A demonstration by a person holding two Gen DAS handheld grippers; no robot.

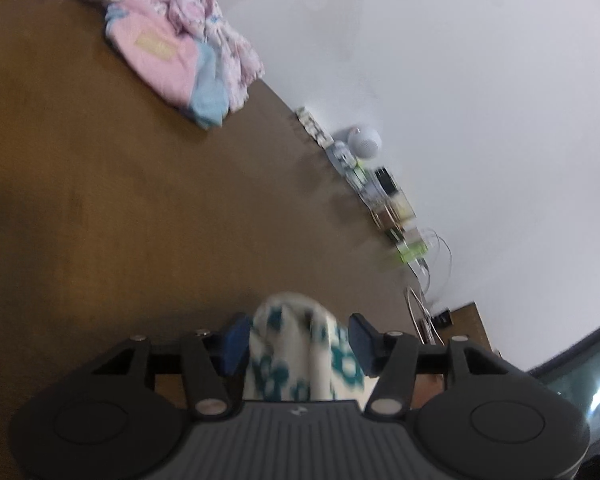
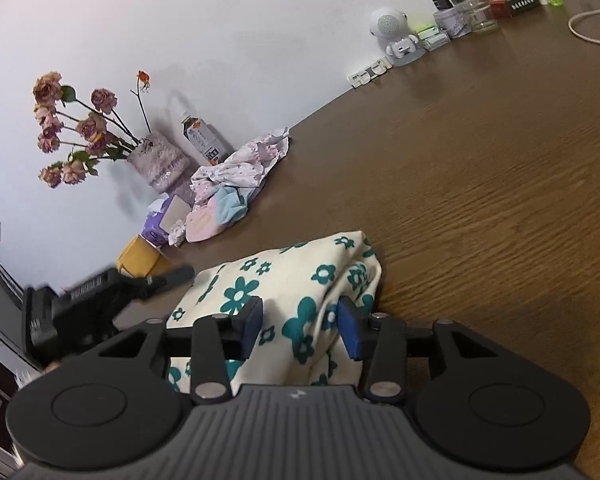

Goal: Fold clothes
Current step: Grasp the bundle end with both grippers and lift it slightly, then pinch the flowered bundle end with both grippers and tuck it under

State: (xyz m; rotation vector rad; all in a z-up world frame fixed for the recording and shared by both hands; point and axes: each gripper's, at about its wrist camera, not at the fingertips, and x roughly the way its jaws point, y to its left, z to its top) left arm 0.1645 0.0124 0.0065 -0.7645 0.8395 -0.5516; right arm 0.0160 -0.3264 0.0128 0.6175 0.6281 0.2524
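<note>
Fingers [image 1: 238,338] of the left gripper [image 1: 300,340] stand spread with the flowered cloth [image 1: 296,356] bunched between them, apparently unpinched; the right gripper [image 2: 300,326] likewise straddles the same cloth [image 2: 296,280], which lies on the bench [image 2: 480,184]. Before lifting, each should probably close on a single edge, corners matched, clear of the pink pile [image 2: 228,196].

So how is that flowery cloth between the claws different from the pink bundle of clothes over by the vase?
The cream cloth with teal flowers sits between the pads of both grippers, while the pink pile lies untouched near the wall. The flowered cloth is a single piece, partly draped on the wooden table; the pile is several crumpled garments, pink, pale blue and a small floral print. Both are soft fabric on the same table.
</note>
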